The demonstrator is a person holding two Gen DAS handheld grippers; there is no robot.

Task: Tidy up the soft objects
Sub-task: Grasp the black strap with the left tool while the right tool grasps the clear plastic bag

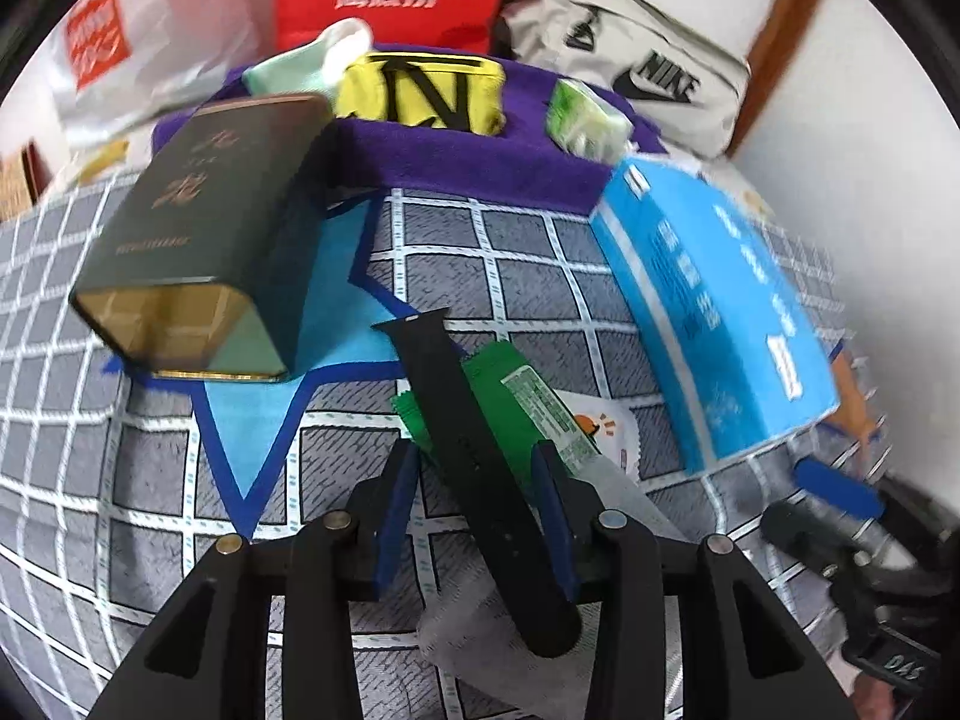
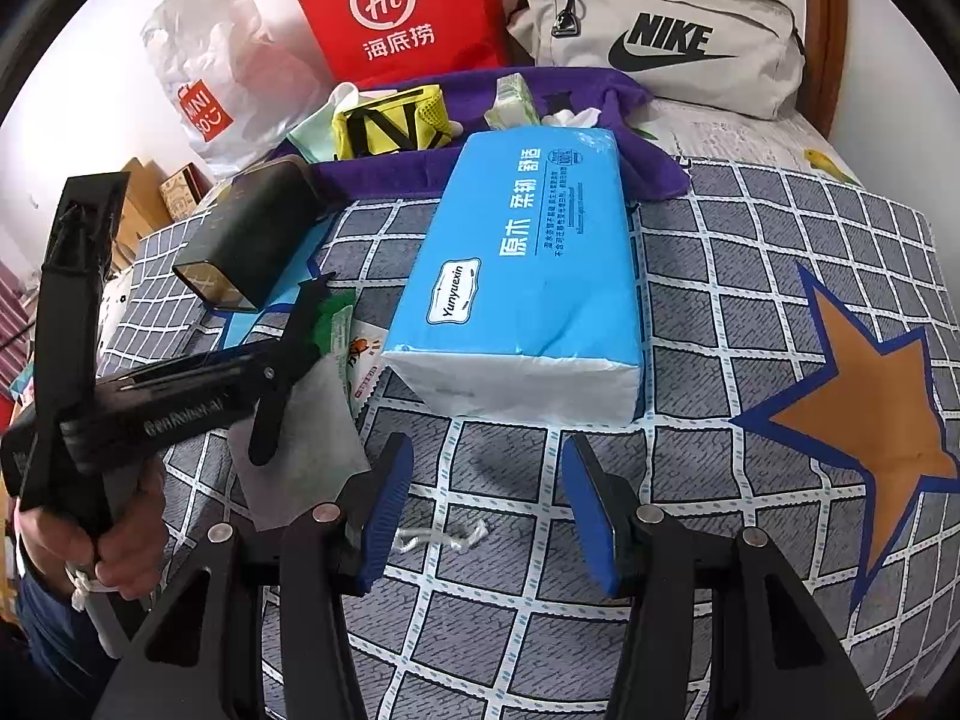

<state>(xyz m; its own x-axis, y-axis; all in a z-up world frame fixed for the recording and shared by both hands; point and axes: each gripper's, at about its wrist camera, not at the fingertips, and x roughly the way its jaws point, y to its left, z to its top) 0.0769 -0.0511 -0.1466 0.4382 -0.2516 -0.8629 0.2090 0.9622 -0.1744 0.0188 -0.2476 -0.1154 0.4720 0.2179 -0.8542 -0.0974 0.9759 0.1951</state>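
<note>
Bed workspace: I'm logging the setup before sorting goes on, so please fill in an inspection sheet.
Surface: checked bedspread with star patches.
Job's things: blue tissue pack; purple towel with a yellow pouch and a small green tissue pack on it; grey cloth.
Clutter: dark tin; green sachet.
Grippers: left gripper has a black strap between its jaws, grip unclear; right gripper open, empty.
Cables: nothing seen; only a white string.
Surroundings: red bag, Nike bag, plastic bag.
</note>
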